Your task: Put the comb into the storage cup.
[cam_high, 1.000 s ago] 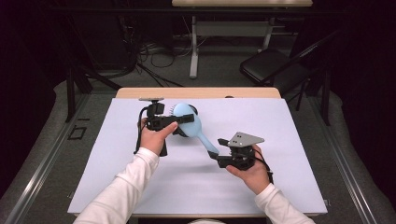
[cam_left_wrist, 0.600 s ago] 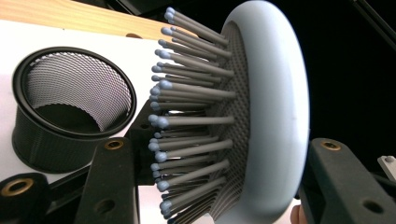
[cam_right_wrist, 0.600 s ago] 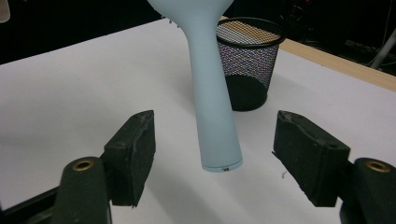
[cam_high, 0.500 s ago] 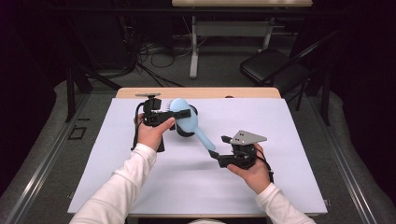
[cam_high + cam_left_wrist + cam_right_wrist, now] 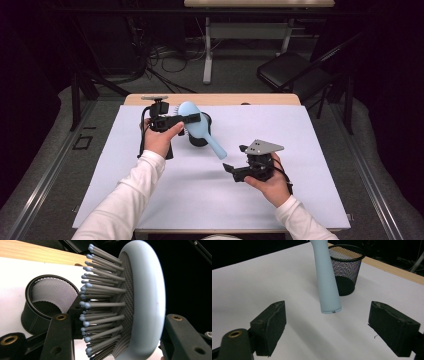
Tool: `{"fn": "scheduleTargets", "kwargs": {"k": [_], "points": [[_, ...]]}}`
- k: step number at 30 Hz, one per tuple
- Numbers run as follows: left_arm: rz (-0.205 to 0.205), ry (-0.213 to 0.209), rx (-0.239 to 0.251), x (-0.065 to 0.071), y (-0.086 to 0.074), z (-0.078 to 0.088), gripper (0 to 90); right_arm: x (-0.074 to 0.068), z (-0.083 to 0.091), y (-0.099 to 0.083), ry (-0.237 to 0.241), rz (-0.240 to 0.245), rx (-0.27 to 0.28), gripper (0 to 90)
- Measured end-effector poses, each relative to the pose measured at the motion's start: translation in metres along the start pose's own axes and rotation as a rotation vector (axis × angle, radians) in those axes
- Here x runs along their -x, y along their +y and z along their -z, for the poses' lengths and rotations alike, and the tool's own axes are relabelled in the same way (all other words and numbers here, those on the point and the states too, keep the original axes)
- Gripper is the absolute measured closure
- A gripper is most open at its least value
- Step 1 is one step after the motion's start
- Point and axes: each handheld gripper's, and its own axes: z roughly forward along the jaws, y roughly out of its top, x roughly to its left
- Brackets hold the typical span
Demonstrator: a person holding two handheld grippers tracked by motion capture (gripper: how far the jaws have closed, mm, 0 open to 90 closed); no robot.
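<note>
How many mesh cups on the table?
1: a black mesh pen cup near the table's far edge, just behind the light-blue hairbrush clamped in the left claw.

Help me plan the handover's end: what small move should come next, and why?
Probably the left gripper, shut on the hairbrush head, should swing its handle over the mesh cup; the right gripper has just been opening, nothing between its jaws.

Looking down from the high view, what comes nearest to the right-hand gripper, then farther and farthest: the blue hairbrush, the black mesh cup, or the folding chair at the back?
From the right gripper:
1. Blue hairbrush: its handle end hangs just up and left of the open jaws, which have just been opening with nothing between them.
2. Black mesh cup: behind the brush, mid-table.
3. Folding chair: on the floor beyond the table, upper right.
</note>
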Motion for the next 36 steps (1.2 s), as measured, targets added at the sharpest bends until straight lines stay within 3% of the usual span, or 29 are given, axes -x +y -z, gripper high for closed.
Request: {"fn": "scheduleTargets", "kwargs": {"k": [12,18,26,36], "points": [[-0.001,0.014,0.019,-0.001,0.009,0.006,48.2,0.002,0.004,0.001,0.016,-0.019,0.010,6.1],[-0.006,0.030,0.027,-0.001,0.013,0.008,48.2,0.002,0.002,0.001,0.017,-0.006,0.001,0.0],[-0.026,0.061,0.049,0.001,0.019,0.012,48.1,0.000,0.002,0.002,0.006,0.017,-0.003,0.0],[-0.021,0.067,0.071,0.000,0.025,0.015,48.0,0.000,0.002,0.001,-0.002,0.017,-0.010,0.0]]}}
